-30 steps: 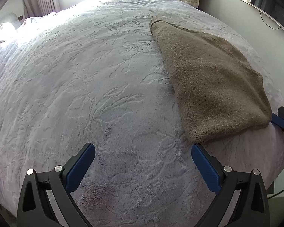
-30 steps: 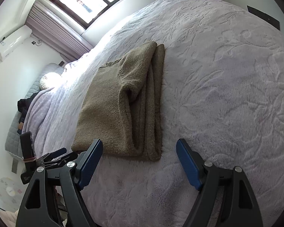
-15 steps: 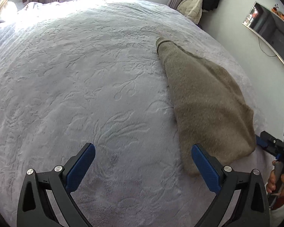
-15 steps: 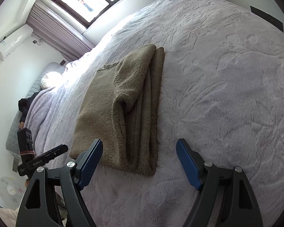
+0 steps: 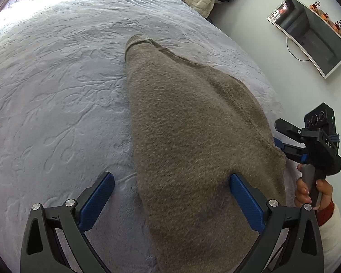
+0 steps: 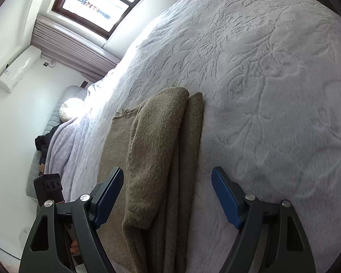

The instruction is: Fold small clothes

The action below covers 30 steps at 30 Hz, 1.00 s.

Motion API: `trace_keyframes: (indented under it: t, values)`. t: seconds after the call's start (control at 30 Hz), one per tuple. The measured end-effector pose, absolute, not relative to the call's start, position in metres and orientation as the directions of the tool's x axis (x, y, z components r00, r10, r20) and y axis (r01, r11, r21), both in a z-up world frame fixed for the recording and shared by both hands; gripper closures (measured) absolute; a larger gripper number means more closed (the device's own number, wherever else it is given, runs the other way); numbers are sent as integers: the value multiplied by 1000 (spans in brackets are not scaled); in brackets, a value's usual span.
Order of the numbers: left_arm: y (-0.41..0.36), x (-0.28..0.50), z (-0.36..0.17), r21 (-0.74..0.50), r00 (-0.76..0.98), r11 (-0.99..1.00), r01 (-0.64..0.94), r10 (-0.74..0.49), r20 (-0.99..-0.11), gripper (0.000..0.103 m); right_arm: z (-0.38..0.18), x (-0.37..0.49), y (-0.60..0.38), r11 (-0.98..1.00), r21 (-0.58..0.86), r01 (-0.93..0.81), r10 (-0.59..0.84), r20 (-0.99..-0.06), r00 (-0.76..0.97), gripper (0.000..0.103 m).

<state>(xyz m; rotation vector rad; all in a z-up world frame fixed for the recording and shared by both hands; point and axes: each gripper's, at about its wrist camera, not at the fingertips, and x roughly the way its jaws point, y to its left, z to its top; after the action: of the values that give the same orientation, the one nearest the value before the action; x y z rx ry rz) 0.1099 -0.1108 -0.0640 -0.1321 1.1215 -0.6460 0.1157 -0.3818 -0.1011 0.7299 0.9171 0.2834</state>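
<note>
Brown sweater (image 5: 193, 136) lies part-folded near the bed (image 5: 56, 91) edge. My left gripper (image 5: 170, 195) and right gripper (image 6: 168, 193) both spread wide, straddling its near end, pinching nothing. Soft, floppy, light; I'd grab near corners.

Fuzzy matt knit sweater (image 5: 193, 136), plush embossed bedspread (image 5: 56, 79)
</note>
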Motion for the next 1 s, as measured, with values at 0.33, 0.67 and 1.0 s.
trace_keyframes:
  t: [0.33, 0.67, 1.0]
  values:
    - [-136, 129, -75, -455, 227, 770, 448, -590, -775, 1, -116, 167, -367, 730, 684, 7, 586, -631, 509, 21]
    - [-143, 128, -75, -451, 232, 765, 459, -593, -771, 11, -133, 183, -361, 736, 675, 43, 573, -656, 491, 40]
    - [-117, 106, -39, -496, 249, 723, 482, -655, -714, 46, -105, 157, -353, 610, 791, 44, 643, -526, 557, 69]
